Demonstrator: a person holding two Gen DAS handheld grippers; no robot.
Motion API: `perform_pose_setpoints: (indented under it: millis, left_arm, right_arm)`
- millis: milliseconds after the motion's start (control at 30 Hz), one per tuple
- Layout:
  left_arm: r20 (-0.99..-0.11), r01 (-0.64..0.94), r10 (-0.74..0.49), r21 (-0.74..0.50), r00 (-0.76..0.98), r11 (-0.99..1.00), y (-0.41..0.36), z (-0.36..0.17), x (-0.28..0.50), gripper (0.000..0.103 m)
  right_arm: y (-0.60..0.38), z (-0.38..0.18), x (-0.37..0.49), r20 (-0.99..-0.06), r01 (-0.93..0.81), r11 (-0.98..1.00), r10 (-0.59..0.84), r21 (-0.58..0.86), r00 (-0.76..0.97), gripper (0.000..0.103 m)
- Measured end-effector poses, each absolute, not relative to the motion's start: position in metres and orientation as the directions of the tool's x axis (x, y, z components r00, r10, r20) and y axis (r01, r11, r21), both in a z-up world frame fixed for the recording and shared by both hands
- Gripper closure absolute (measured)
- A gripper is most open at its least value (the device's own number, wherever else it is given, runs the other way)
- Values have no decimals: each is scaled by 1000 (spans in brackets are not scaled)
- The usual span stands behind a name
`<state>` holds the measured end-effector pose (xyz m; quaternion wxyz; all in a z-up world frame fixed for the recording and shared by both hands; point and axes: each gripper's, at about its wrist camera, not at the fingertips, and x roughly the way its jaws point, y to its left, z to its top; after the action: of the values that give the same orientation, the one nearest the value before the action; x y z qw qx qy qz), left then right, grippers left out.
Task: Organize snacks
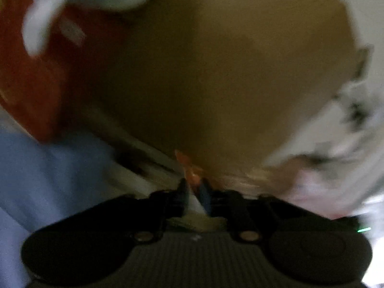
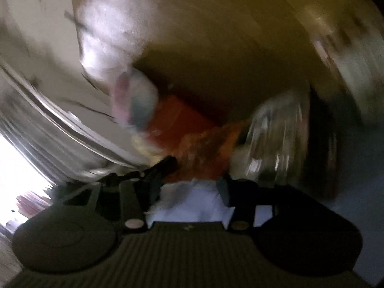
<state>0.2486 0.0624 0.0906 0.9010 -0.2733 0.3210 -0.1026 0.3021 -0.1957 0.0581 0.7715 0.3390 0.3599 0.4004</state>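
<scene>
Inside what looks like a brown cardboard box (image 1: pixel 216 72), both wrist views blur badly, so little can be named with confidence. Left gripper (image 1: pixel 193 187) has its jaws nearly together, a thin orange sliver of wrapper (image 1: pixel 189 168) sitting between the tips; whether the pads actually press on it cannot be told. Right gripper (image 2: pixel 192 175) stands with jaws apart, an orange snack pack (image 2: pixel 192 141) just ahead of the tips and seemingly not clamped. Beside that pack lie a pale pink-and-blue packet (image 2: pixel 136 100) and a clear, crinkled plastic bag (image 2: pixel 276 139), all against the box's brown wall. On the left view a red pack (image 1: pixel 31 84) with a white-patterned wrapper lies at the box's left side, and white printed packaging (image 1: pixel 336 132) at its right.

Judged from here, the main risk is a slip: a light pinch on a wrapper edge could let the snack drop back or tear the film. With both grippers crowded in one box, they could also knock each other or drag neighbouring packets out of order
</scene>
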Motion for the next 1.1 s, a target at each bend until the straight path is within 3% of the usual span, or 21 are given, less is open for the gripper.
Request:
perform_pose_setpoints:
  millis: [67, 267, 367, 567, 800, 933, 1100]
  left_arm:
    - [-607, -73, -248, -453, 755, 888, 66, 84, 254, 78]
    - [-537, -24, -349, -569, 768, 822, 103, 68, 189, 75]
    - [-548, -73, -315, -572, 775, 817, 126, 56, 151, 74]
    - [-604, -157, -281, -570, 746, 807, 148, 27, 124, 71]
    - [-664, -83, -296, -476, 686, 876, 112, 3, 142, 69]
    - [-671, -44, -309, -454, 673, 890, 115, 5, 133, 69]
    - [-657, 4, -316, -430, 684, 903, 118, 11, 119, 69]
  right_arm:
    - [-183, 59, 311, -408, -348, 598, 774, 722, 484, 45]
    - [-206, 43, 259, -325, -389, 520, 823, 761, 465, 44]
    - [-196, 38, 230, -333, -445, 499, 854, 743, 401, 37]
    - [-120, 11, 181, -548, -591, 596, 786, 544, 288, 36]
    - [-73, 3, 161, -667, -705, 637, 675, 312, 315, 38]
    - [-84, 4, 157, -668, -668, 664, 668, 336, 327, 37]
    - [-127, 13, 133, -582, -554, 689, 711, 467, 394, 37]
